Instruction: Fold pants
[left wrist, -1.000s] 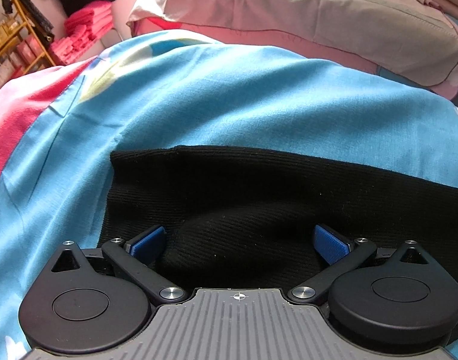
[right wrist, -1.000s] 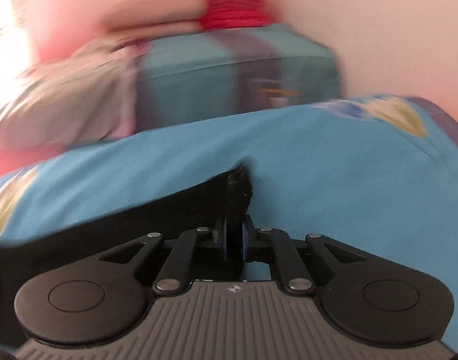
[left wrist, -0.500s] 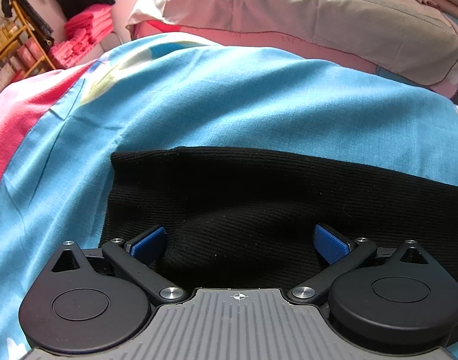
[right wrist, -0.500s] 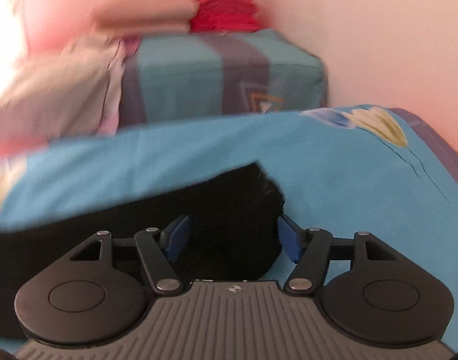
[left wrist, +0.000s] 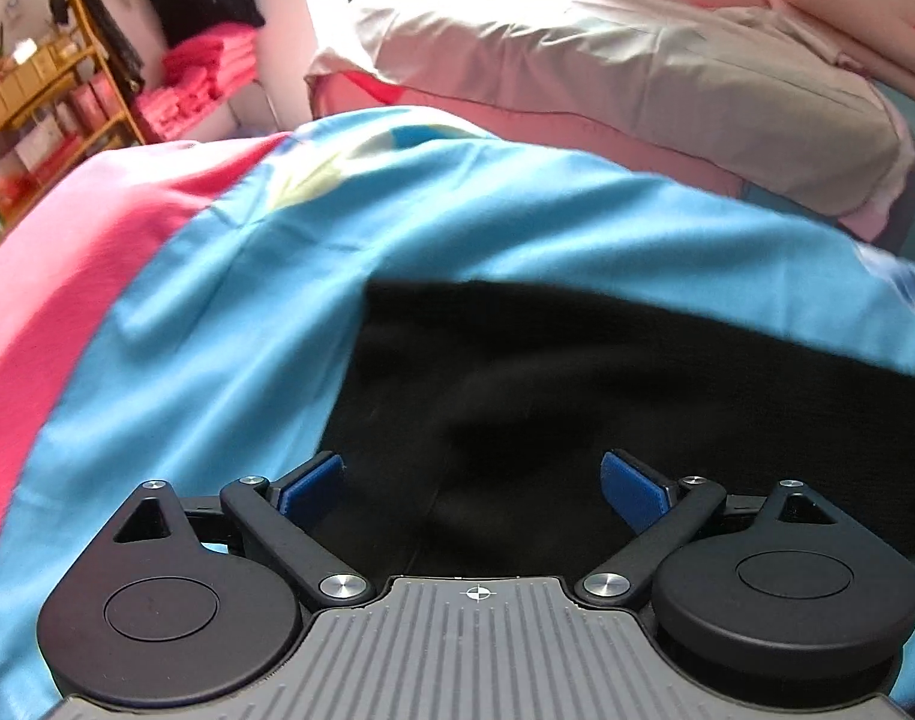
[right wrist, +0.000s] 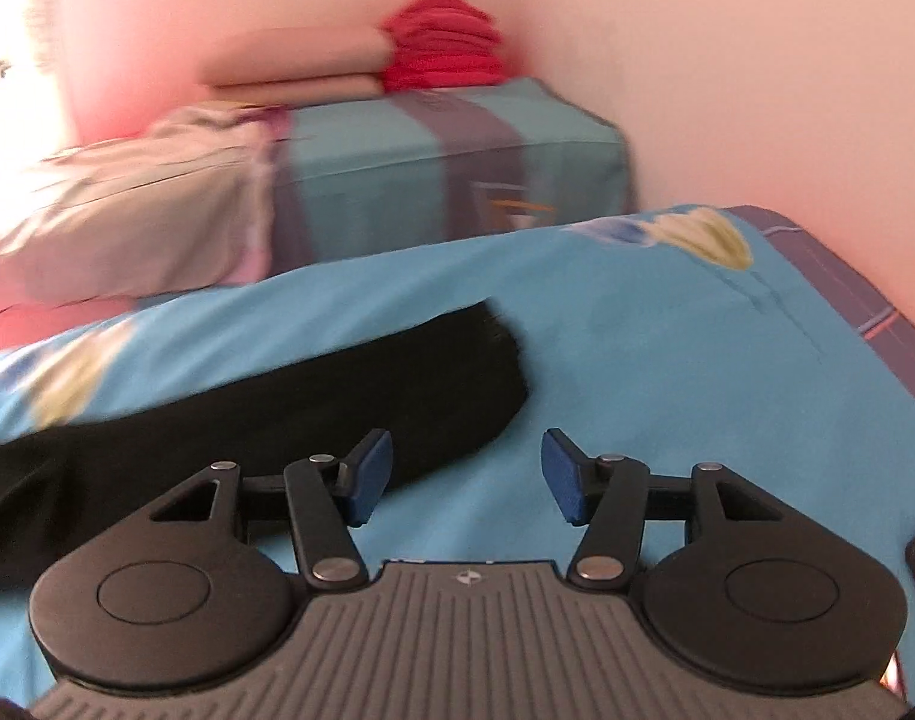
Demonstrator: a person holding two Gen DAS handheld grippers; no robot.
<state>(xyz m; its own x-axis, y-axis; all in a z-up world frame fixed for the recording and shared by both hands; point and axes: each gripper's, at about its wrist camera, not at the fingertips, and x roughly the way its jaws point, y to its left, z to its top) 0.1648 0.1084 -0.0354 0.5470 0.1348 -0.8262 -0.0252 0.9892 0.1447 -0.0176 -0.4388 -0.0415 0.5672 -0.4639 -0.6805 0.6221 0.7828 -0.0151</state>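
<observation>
The bed (left wrist: 217,312), under a blue sheet with a pink edge, serves as the folding surface. The black pants (left wrist: 577,396) lie flat across it in a long band, one end (right wrist: 481,372) squared off, likely so the next fold lines up. The left gripper (left wrist: 472,483) hangs wide open above the cloth, holding nothing. The right gripper (right wrist: 466,477) is closing slightly, only sheet between its jaws. No writing is legible.
</observation>
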